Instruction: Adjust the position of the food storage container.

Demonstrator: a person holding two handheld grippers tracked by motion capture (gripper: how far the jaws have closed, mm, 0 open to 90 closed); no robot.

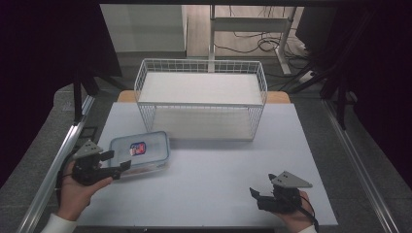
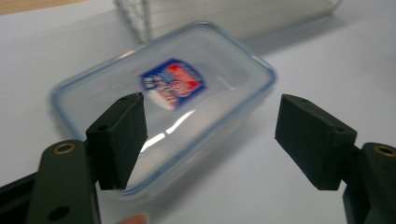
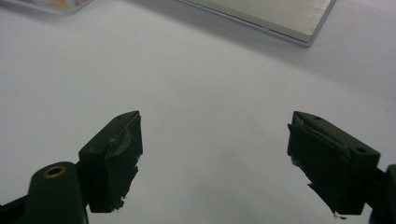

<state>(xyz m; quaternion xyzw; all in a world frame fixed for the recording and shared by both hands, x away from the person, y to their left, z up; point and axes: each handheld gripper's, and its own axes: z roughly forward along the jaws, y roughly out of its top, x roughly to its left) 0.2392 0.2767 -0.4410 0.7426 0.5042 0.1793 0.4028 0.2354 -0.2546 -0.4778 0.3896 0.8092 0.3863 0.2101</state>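
A clear plastic food box (image 1: 141, 152) with a blue-rimmed lid and a red and blue label lies on the white table at the left. My left gripper (image 1: 116, 161) is open at the box's near left corner, one jaw over the lid and the other beside the box's front edge. In the left gripper view the box (image 2: 187, 93) lies just beyond the open jaws, the left pad overlapping its near edge. My right gripper (image 1: 262, 193) is open near the table's front right, with bare table between its fingers (image 3: 114, 158).
A white wire basket rack (image 1: 201, 97) with two levels stands at the back middle of the table; its base (image 3: 280, 16) appears at the top of the right gripper view. Metal rails run along both table sides.
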